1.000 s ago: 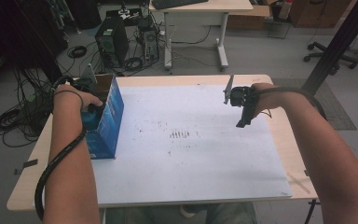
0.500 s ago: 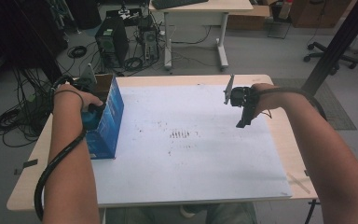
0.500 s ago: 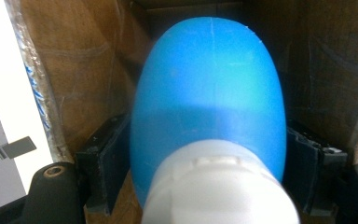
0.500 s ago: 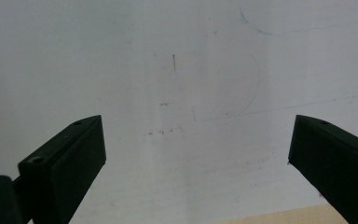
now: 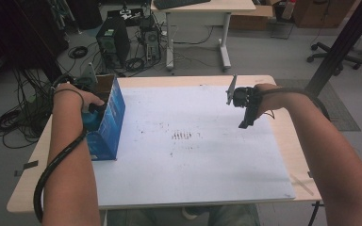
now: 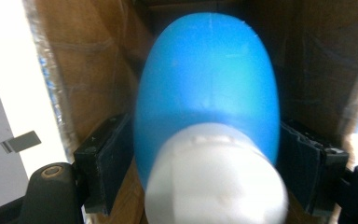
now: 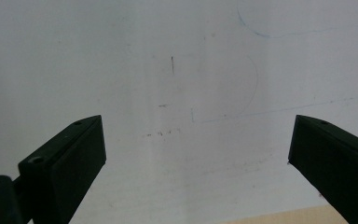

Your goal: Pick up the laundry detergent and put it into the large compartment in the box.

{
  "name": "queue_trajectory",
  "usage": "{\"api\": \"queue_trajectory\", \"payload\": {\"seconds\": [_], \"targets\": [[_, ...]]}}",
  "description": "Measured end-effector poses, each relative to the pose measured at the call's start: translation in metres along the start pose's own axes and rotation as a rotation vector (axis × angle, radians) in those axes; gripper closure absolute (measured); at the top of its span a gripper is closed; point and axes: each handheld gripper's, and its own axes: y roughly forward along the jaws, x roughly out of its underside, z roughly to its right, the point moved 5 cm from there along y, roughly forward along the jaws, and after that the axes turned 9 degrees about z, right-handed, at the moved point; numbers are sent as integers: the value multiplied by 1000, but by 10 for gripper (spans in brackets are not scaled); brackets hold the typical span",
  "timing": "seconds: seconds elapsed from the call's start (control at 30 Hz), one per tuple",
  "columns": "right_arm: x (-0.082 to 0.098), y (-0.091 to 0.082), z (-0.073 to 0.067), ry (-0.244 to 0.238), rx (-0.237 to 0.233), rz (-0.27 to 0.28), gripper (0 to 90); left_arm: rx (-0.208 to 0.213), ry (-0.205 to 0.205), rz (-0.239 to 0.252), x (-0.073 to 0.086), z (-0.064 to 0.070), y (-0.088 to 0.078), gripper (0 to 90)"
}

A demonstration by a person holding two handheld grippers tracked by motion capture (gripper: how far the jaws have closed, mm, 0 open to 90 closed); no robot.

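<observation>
two tongs: left just opening around blue bottle inside box; right wide open.

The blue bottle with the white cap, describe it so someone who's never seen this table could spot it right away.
Start at the white-topped table and go to its left edge, where an open blue cardboard box stands. The blue plastic bottle with the white cap sits inside that box, between the jaws of the left gripper. It is the smooth, rounded blue thing against the box's brown inner walls.
</observation>
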Motion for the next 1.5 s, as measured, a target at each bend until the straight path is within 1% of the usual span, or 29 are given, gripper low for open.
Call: {"api": "queue_trajectory", "payload": {"seconds": [0.07, 0.1, 0.37, 0.6, 0.77, 0.9, 1.07, 1.27, 1.5], "targets": [[-1, 0, 0, -1, 0, 1, 36, -7, 2, -2, 0, 0, -3, 242], [-1, 0, 0, -2, 0, 3, 36, -13, -1, -8, 0, 0, -5, 207], [-3, -1, 0, -7, 2, 5, 36, -21, -3, 8, 0, -1, -14, 207], [-2, -4, -1, -8, 6, 8, 37, -25, -7, 26, -1, -1, -24, 183], [-2, -5, -2, -5, 7, 10, 37, -32, -11, 30, -2, 0, -30, 138], [-3, -5, -2, -8, 8, 13, 37, -23, -14, 40, -2, -1, -34, 127], [-3, -7, -2, -9, 10, 12, 37, -15, -8, 43, -1, 0, -42, 95], [-5, -10, -3, -11, 14, 16, 37, -3, 4, 57, -1, 4, -56, 51], [-4, -12, -4, -11, 17, 15, 37, -7, 12, 75, -2, 6, -73, 50]]}}
